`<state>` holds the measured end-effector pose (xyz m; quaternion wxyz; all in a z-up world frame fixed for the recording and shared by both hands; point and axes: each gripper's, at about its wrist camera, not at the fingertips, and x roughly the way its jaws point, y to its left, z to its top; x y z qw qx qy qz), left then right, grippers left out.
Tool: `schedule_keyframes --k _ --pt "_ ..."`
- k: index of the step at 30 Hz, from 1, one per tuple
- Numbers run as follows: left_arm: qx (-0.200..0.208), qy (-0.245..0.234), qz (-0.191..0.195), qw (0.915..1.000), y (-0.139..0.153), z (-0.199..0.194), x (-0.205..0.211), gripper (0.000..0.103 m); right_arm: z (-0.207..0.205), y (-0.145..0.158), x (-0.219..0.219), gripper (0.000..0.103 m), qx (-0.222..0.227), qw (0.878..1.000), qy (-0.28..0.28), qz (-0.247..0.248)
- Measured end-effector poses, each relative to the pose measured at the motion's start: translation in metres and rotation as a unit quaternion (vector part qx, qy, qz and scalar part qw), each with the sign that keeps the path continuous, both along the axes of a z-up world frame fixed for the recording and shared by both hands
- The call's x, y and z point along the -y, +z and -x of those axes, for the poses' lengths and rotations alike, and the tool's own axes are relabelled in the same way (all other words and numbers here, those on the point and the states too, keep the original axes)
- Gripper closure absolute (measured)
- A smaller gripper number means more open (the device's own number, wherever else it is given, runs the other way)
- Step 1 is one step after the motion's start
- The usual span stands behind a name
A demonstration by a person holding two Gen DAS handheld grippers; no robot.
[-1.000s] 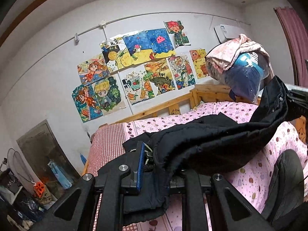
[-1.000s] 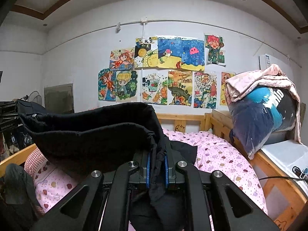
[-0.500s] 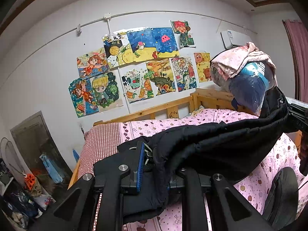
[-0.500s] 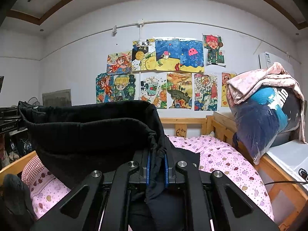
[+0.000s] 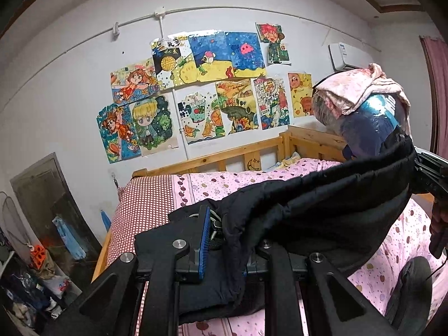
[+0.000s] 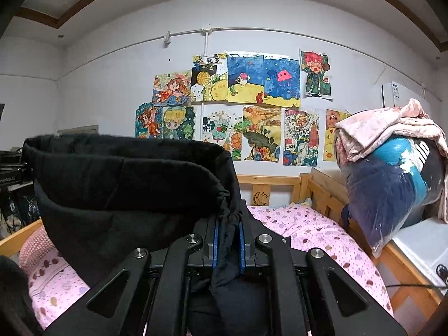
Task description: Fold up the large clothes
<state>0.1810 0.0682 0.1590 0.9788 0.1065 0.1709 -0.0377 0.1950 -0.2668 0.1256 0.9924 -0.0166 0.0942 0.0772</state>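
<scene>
Right gripper [image 6: 226,242]: both blue-padded fingers [image 6: 215,240] pressed together on a bunched fold of the black garment [image 6: 131,184], cloth pinched tight between the pads. Left gripper [image 5: 224,240]: one blue pad [image 5: 204,240] visible at 9 o'clock of the cloth; the opposite finger is buried under fabric, but the garment passes through the gap and drapes over it, so gripping the same garment. The black cloth hangs stretched between the two grippers, lifted above the bed [image 5: 207,184], its lower folds sagging toward the pink dotted quilt [image 6: 313,232]. In the left wrist view it runs out toward 3 o'clock, where the other tool and a hand [image 5: 439,218] show at the frame edge. Beyond, at 12 o'clock, coloured drawings [image 6: 252,106] cover the white wall. At 2 o'clock, a plastic-wrapped bundle [image 6: 392,184] topped with pink cloth sits on the wooden bed frame [image 6: 280,182].
</scene>
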Motion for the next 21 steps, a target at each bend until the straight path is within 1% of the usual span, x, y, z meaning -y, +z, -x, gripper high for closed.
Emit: schedule_keyframes --k 7,14,16,21 --pt "-0.011 0.009 -0.003 0.9999 0.0 -0.04 0.001 0.086 -0.045 -0.003 -0.002 0.093 -0.006 1.0 0.003 0.01" --pt "-0.021 0.018 -0.008 0.9996 -0.009 -0.086 0.0 0.086 -0.089 -0.013 -0.006 0.093 -0.011 0.999 -0.001 0.031" --pt "-0.024 0.021 -0.009 0.9994 -0.012 -0.101 -0.002 0.086 -0.101 -0.016 -0.006 0.093 -0.013 0.999 -0.002 0.032" --pt "-0.027 0.033 -0.019 0.9989 -0.027 -0.135 -0.006 0.086 -0.139 -0.031 -0.008 0.093 -0.022 1.0 -0.006 0.016"
